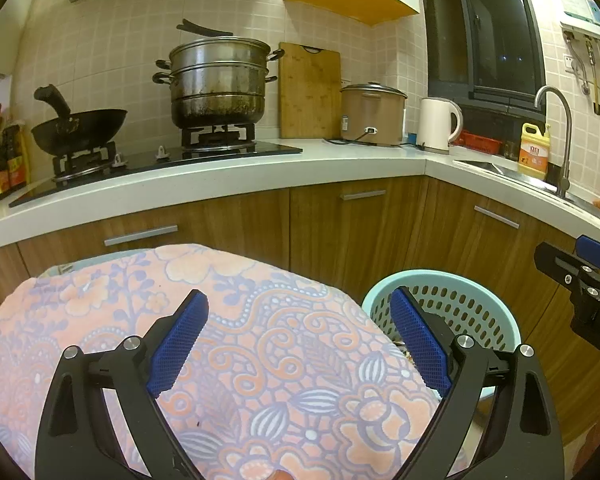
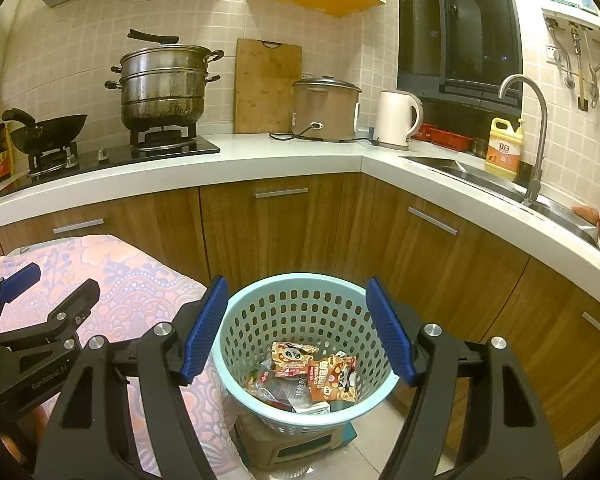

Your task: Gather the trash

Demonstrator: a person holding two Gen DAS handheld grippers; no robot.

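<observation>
From the left wrist view, the left gripper hovers over the floral cloth with its blue pads spread wide and nothing between them. No trash shows on the cloth from here. The pale blue basket stands just beside the cloth's right edge, and the right gripper pokes in at the far right.

From the right wrist view, the right gripper hangs above that basket, fingers apart and empty. Snack wrappers already lie at the bottom (several, crumpled together). The basket rests on a small box or stool on the floor.

I'd judge the collecting nearly or fully done. If another piece remains out of sight, approach it low, pinch it by a flat edge, and release only once well inside the rim.
</observation>
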